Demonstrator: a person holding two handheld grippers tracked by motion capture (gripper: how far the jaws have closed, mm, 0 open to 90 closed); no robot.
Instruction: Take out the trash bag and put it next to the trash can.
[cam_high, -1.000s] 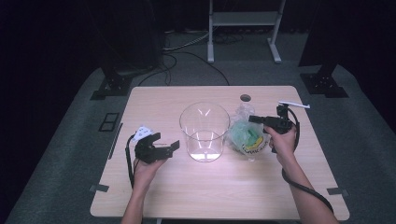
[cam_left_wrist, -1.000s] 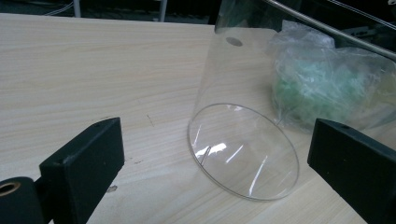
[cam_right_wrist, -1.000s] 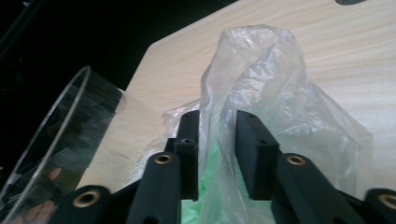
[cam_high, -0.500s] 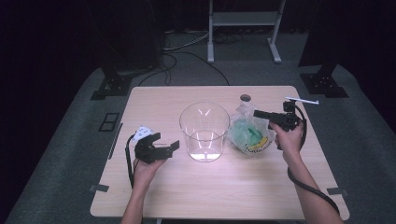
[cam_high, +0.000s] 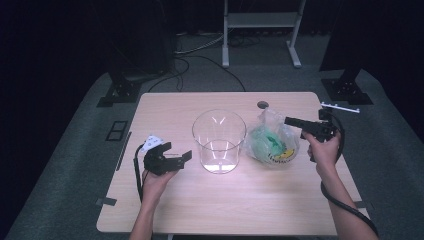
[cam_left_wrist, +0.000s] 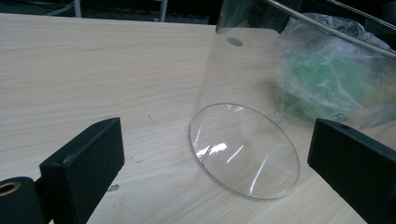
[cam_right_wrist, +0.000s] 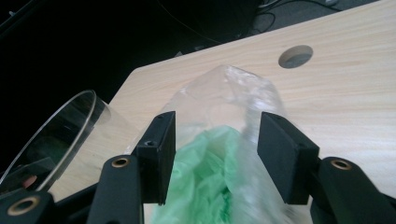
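- At 3 o'clock of the table (cam_high: 165, 102), right gripper (cam_high: 292, 121) is held level, pointing toward 9, above the clear bag of green stuff (cam_high: 272, 142); jaws have just been opening, straddling the bag top without pressing it.
- Bag sits just beside the glass cylinder (cam_high: 219, 140), on its 3 o'clock side.
- At 9 o'clock, left gripper (cam_high: 186, 156) rests low, aimed at the cylinder, jaws wide, empty.

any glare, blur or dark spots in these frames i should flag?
High view: glare on the clear container, floor beyond the table falls to black. Left gripper view: sharp, bright streaks on the container base. Right gripper view: plastic bag between the open right claw is soft, slightly blurred.
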